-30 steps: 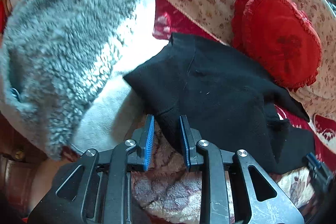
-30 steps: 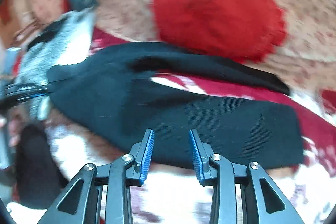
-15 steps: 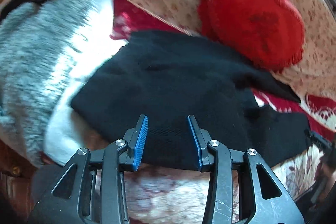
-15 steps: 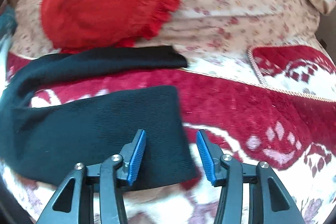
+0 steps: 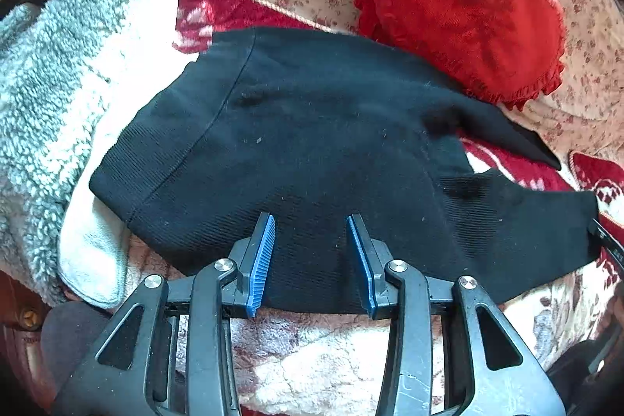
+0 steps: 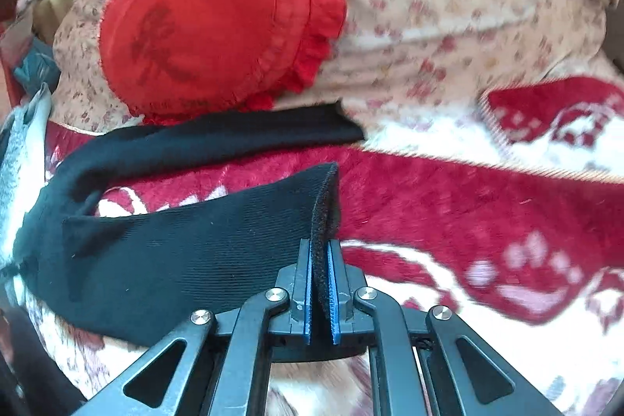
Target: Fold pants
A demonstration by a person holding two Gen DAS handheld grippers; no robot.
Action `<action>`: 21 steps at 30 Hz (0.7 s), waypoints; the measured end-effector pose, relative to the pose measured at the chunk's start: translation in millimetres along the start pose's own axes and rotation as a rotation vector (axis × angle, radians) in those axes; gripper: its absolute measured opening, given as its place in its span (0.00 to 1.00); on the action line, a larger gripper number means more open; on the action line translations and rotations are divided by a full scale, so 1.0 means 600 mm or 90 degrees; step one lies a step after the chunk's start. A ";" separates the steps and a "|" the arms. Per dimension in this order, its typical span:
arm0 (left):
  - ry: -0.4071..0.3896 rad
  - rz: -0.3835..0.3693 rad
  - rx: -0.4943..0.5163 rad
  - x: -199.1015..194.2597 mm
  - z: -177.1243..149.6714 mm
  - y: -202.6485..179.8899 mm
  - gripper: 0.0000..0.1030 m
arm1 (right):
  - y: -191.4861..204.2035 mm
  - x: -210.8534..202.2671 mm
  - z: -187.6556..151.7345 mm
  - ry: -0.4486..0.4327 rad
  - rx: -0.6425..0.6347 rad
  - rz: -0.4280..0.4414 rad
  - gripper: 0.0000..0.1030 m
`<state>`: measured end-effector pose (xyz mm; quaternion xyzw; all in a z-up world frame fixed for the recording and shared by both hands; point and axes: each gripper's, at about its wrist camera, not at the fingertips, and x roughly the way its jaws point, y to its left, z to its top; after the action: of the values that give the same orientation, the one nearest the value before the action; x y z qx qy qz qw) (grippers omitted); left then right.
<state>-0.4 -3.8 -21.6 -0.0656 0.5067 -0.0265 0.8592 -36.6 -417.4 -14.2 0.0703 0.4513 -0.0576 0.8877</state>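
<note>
Those black pants (image 5: 312,143) look soft, floppy, light. Right gripper (image 6: 319,283) pinches the near leg's cuff (image 6: 325,205); left gripper (image 5: 310,260), fingers spread, should grab the waist edge.

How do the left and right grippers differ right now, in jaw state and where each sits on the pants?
The left gripper has its jaws spread; the right gripper is clamped shut. The left holds nothing and hovers over the near edge of the black pants near the waist end; the right pinches the cuff of the near leg. Both have blue pads and black frames.
</note>
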 end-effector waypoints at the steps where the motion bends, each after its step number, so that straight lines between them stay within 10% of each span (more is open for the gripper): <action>1: -0.008 -0.002 0.002 -0.005 -0.001 -0.001 0.36 | -0.002 -0.018 -0.002 -0.003 -0.010 -0.020 0.06; 10: 0.005 0.029 0.030 0.029 -0.021 -0.017 0.36 | -0.018 0.032 -0.054 0.084 -0.049 -0.118 0.06; 14: -0.003 0.026 0.030 0.021 -0.015 -0.015 0.36 | -0.016 -0.002 -0.039 0.047 -0.031 -0.148 0.24; 21: -0.021 0.044 0.043 0.017 -0.006 -0.023 0.36 | 0.090 -0.042 -0.010 -0.001 -0.060 0.054 0.25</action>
<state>2.1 -18.9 -30.3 -0.0191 0.4929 -0.0127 0.8698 -47.2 -362.1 6.2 0.0473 0.4498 0.0017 0.8919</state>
